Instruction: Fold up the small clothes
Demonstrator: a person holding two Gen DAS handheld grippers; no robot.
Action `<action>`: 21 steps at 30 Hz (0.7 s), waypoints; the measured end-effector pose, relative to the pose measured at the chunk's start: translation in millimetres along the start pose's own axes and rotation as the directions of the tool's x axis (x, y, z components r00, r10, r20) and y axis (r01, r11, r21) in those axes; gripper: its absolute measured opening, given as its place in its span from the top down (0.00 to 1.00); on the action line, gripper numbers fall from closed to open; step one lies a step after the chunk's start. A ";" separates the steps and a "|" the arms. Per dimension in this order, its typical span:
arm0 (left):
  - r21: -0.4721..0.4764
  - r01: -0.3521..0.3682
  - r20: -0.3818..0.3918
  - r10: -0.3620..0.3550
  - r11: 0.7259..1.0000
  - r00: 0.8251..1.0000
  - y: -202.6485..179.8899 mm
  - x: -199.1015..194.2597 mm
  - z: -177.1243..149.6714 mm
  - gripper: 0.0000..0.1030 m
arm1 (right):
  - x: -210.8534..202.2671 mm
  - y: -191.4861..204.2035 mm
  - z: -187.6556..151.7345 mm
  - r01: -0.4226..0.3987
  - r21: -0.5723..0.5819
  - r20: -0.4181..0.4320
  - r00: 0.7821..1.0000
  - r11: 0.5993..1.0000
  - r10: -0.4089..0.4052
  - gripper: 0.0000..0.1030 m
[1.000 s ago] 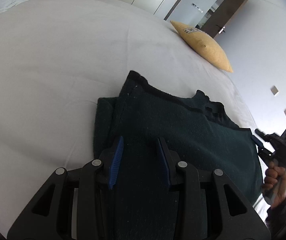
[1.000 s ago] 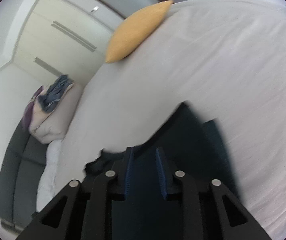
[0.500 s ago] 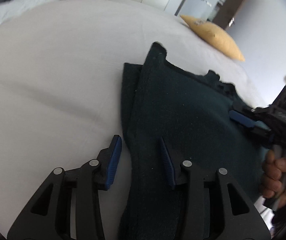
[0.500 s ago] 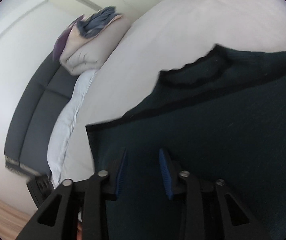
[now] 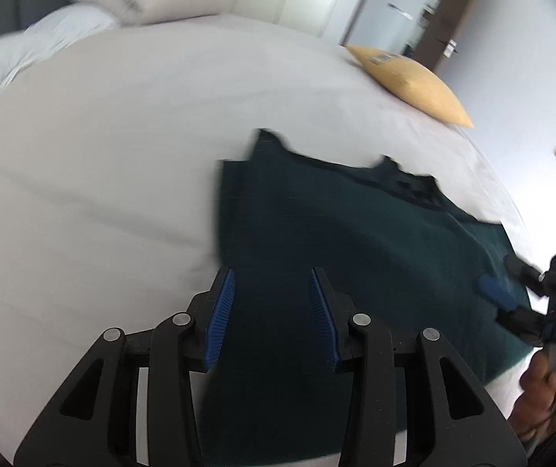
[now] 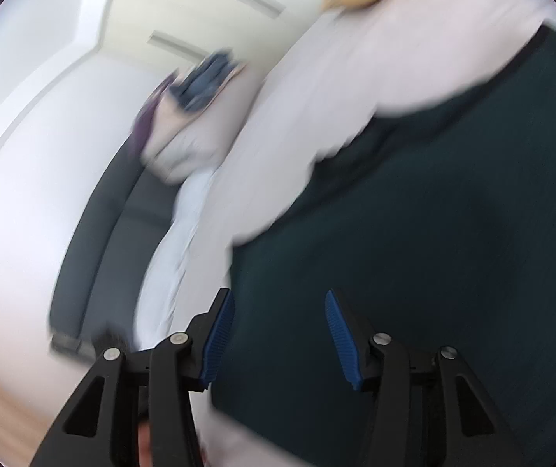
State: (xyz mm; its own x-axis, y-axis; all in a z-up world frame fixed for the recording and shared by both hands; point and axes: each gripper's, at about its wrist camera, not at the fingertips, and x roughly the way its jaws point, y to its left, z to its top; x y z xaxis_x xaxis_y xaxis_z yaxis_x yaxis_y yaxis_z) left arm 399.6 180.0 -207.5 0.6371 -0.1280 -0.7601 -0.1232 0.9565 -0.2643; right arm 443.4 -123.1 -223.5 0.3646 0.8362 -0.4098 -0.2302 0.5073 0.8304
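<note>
Your left gripper [image 5: 270,311] hangs spread and empty over the dark green garment [image 5: 355,241] lying flat on the white bed [image 5: 102,175], your right gripper [image 6: 279,334] is opening over its edge, pads pinching nothing.

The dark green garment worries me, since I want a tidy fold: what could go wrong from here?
The dark green garment lies near the bed edge; a tug could drag it off. The right gripper is opening with cloth between its pads, so the layers may spring apart. The left gripper straddles the folded side and could snag it.
</note>
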 end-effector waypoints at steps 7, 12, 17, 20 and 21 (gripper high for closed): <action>0.199 -0.067 -0.102 0.089 0.978 0.991 -56.8 37.1 -23.7 0.54 | -10.9 -38.3 -13.3 0.075 0.093 -0.002 0.997 0.993 -0.075 0.77; 0.203 -0.066 -0.108 0.090 0.977 0.990 -55.8 33.3 -27.4 0.54 | -84.5 -70.8 -8.5 0.187 0.135 0.157 0.966 0.973 -0.207 0.78; 0.202 -0.064 -0.099 0.085 0.977 0.991 -49.2 27.0 -35.9 0.54 | -167.3 -87.7 -5.9 0.279 0.284 0.340 0.865 0.917 -0.369 0.73; 0.200 -0.061 -0.095 0.081 0.978 0.992 -46.3 25.7 -37.6 0.54 | -176.0 -65.4 -11.4 0.280 0.281 0.393 0.839 0.918 -0.377 0.52; 0.197 -0.058 -0.095 0.078 0.979 0.992 -45.5 25.6 -37.6 0.54 | -171.1 -55.9 -12.9 0.261 0.247 0.386 0.857 0.933 -0.342 0.52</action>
State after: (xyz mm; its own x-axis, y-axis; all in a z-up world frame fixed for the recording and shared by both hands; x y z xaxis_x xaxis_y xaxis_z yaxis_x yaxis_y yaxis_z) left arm 392.9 123.4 -237.2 0.5500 -0.0774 -0.8315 -0.0075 0.9952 -0.0976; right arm 382.3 -291.8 -204.7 0.7395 0.4622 -0.4894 0.1032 0.6406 0.7609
